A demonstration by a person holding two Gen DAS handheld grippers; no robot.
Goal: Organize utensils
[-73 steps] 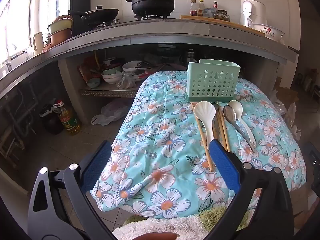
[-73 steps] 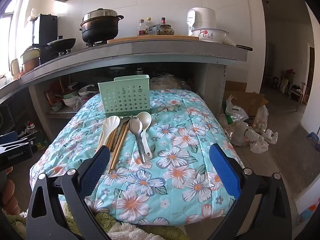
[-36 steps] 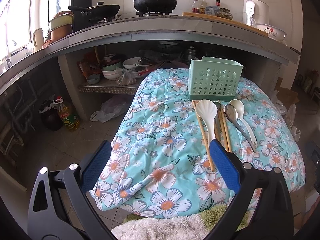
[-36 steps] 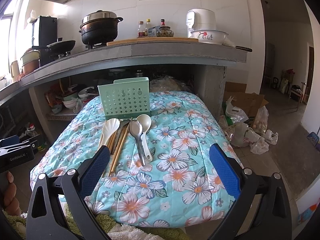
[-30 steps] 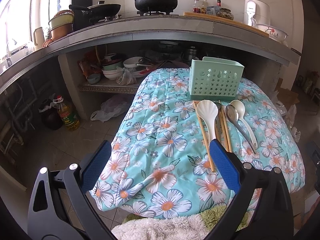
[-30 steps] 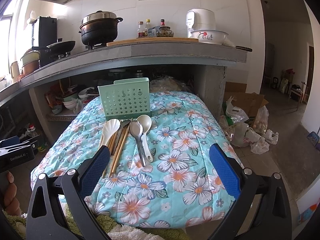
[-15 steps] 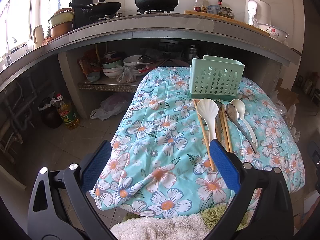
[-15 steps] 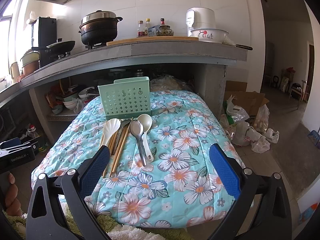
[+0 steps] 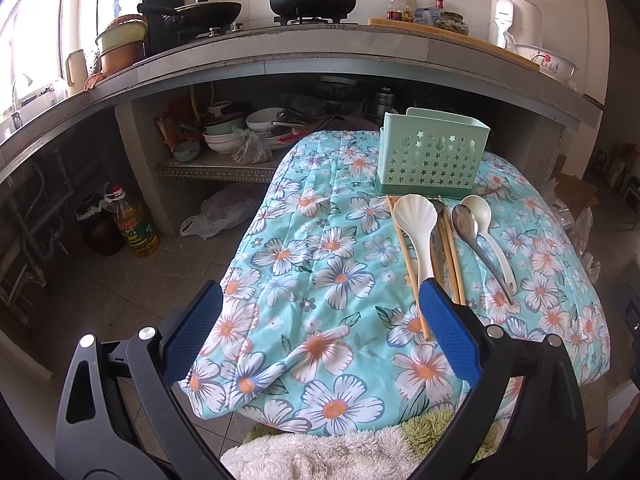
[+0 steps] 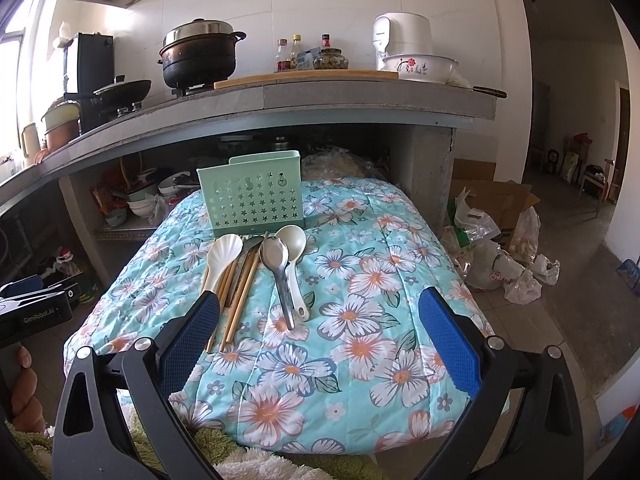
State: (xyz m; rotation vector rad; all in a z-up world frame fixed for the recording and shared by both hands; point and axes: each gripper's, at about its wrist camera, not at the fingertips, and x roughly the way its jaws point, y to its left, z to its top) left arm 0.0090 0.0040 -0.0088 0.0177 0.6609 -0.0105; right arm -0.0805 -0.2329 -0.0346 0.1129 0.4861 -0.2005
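A mint green utensil caddy point(image 9: 432, 154) point(image 10: 253, 196) with star cut-outs stands upright at the far end of a floral quilt point(image 9: 320, 264) point(image 10: 360, 280). In front of it lie a white shell-shaped ladle point(image 9: 416, 224) point(image 10: 222, 256), wooden chopsticks point(image 9: 452, 252) point(image 10: 240, 292), a metal spoon point(image 9: 476, 240) point(image 10: 280, 268) and a white spoon point(image 9: 490, 228) point(image 10: 296, 256). My left gripper point(image 9: 318, 332) is open at the quilt's near left corner, holding nothing. Near the quilt's front edge my right gripper point(image 10: 320, 336) is open and empty too.
A concrete counter point(image 10: 320, 96) with a black pot point(image 10: 198, 58), bottles and a rice cooker runs behind. Bowls fill the shelf point(image 9: 224, 136) under it. An oil bottle point(image 9: 132, 228) stands on the floor at left, plastic bags and a cardboard box point(image 10: 496, 232) at right.
Both views have edged slightly forward toward the quilt. Utensils and caddy lie where they were. Both grippers stay open.
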